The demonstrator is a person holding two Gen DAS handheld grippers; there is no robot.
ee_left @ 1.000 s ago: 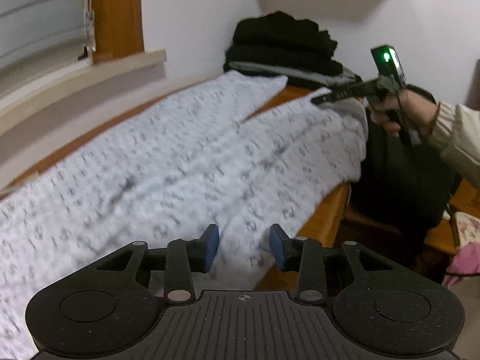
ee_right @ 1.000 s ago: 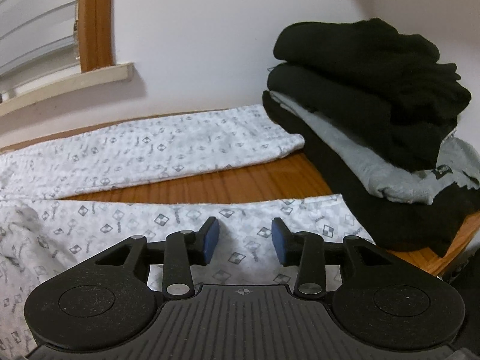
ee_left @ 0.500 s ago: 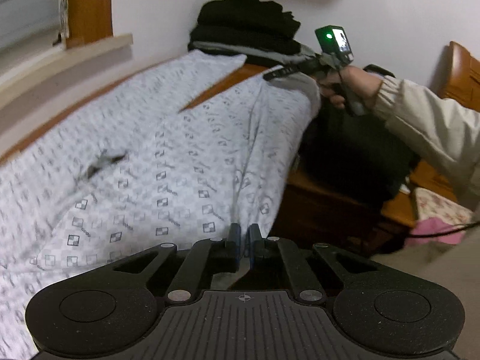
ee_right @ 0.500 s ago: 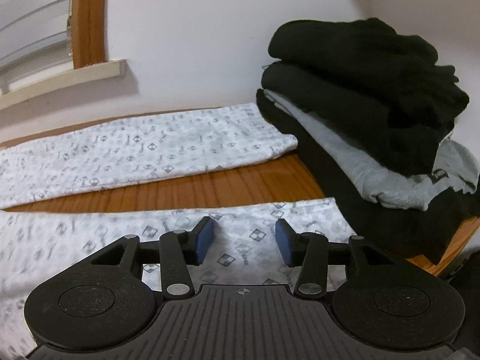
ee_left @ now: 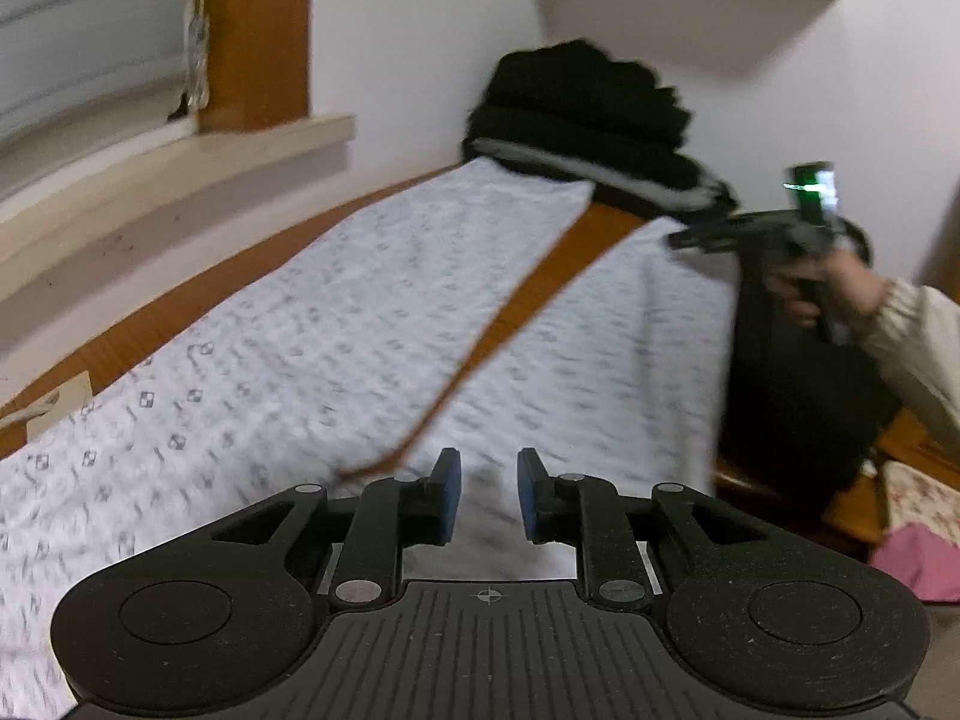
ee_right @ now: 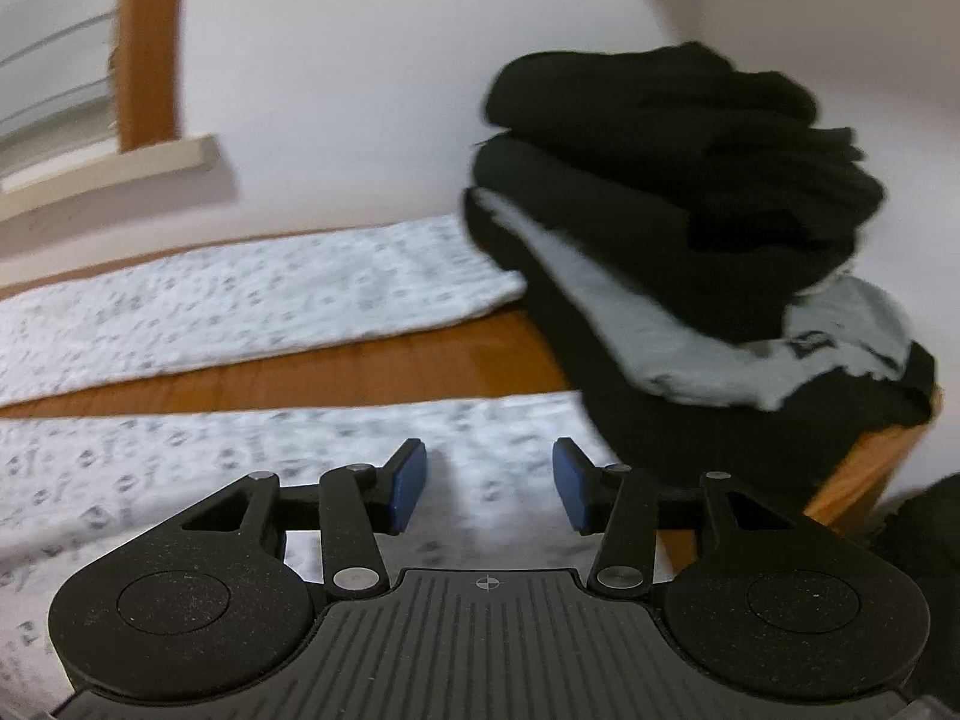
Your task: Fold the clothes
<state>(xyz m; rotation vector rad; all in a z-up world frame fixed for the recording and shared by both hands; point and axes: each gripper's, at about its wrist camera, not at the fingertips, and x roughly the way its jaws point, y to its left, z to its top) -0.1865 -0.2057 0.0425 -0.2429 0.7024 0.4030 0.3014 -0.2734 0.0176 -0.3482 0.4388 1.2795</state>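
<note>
Table point(ee_left: 144, 330), wooden, under the window, carries the task's thing: white patterned trousers point(ee_left: 336, 324) spread flat w/ both legs running toward a stack of folded dark clothes point(ee_right: 678, 210) at the far end, bare wood showing btwn the legs. Step, as I read it: lining up grips for the first fold, leg onto leg; nothing lifted yet. Right gripper point(ee_right: 489, 483) hovers over the near leg's hem, tongs moderately wide, nothing btwn them. Left gripper point(ee_left: 489, 495) sits over the crotch area, tongs narrow but opening, no cloth pinched. Next move prob needs both to drop and pinch the near leg's edge.
</note>
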